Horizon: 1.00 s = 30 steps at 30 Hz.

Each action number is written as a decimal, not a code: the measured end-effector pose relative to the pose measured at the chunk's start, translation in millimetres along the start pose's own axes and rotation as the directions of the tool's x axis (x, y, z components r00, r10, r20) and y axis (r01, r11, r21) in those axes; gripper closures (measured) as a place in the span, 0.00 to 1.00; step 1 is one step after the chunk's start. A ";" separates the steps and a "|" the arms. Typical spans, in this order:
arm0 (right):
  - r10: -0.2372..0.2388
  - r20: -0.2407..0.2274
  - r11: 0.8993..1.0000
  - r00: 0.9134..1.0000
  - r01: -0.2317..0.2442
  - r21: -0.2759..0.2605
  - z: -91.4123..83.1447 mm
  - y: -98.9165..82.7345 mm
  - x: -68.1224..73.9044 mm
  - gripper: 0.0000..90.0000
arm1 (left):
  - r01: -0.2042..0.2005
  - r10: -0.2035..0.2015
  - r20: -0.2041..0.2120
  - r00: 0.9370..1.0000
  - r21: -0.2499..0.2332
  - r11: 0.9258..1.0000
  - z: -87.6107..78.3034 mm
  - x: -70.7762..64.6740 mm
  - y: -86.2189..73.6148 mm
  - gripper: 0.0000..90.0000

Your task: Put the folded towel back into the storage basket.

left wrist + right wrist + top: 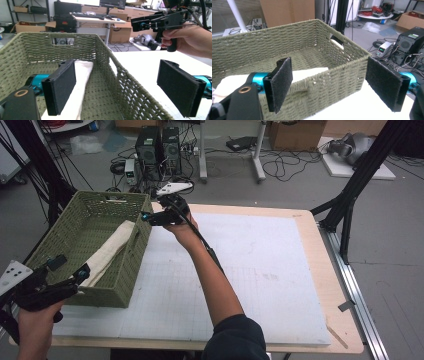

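A green woven basket [95, 251] is set lengthwise from near to far, a folded cream cloth [111, 251] laid along it. The left gripper [70, 273] and right gripper [148, 216] are held wide, each straddling the basket's rim, nothing gripped.

A green woven rectangular basket [70, 255] sits at the nine o'clock side of the white gridded mat [240, 280] covering the pale wooden table [345, 330]. Inside the basket, a cream folded cloth [107, 252] lies along its three o'clock wall, running from six toward twelve. The left gripper [67, 276] straddles the basket's near corner at seven o'clock, one jaw inside, one outside. The right gripper [146, 217] straddles the far corner at eleven o'clock. Beyond the table at twelve o'clock, two black computer towers [159, 145] stand on the floor amid cables.
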State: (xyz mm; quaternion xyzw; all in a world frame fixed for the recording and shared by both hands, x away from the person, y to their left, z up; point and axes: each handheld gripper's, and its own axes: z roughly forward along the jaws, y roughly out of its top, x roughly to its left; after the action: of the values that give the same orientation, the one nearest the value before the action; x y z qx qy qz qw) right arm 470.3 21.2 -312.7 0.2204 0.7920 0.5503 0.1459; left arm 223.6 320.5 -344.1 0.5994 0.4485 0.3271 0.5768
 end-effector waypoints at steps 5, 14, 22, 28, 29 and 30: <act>0.004 0.014 1.000 1.000 -0.004 -0.003 -19.6 -7.0 -3.7 0.19 | 0.003 -0.003 0.047 0.999 0.000 1.000 6.2 -6.5 1.3 0.18; 0.004 0.042 1.000 0.999 -0.004 0.000 -62.7 -25.6 -11.1 0.18 | 0.007 -0.008 0.110 0.994 0.013 1.000 17.2 -16.5 0.3 0.18; -0.001 0.097 1.000 0.995 0.001 0.006 -111.6 -44.4 -17.8 0.18 | 0.000 -0.003 0.157 0.988 0.016 1.000 28.0 -27.2 1.4 0.18; -0.002 0.148 1.000 0.989 0.000 0.016 -149.8 -60.1 -17.8 0.18 | -0.007 0.003 0.199 0.980 0.020 1.000 38.1 -36.1 2.4 0.18; -0.003 0.153 1.000 0.988 0.000 0.015 -155.8 -62.8 -17.7 0.18 | -0.011 0.007 0.207 0.978 0.021 1.000 39.9 -38.0 2.8 0.18; -0.004 0.162 1.000 0.987 0.002 0.015 -161.8 -65.4 -17.4 0.18 | -0.018 0.012 0.213 0.977 0.025 1.000 41.7 -40.0 3.2 0.18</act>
State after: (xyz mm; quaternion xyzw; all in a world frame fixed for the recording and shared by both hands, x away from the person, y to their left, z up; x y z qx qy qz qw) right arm 396.2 -137.8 -317.3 0.2643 0.7819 0.5245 0.2092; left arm 246.7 267.5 -341.0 0.6420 0.3840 0.2593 0.6110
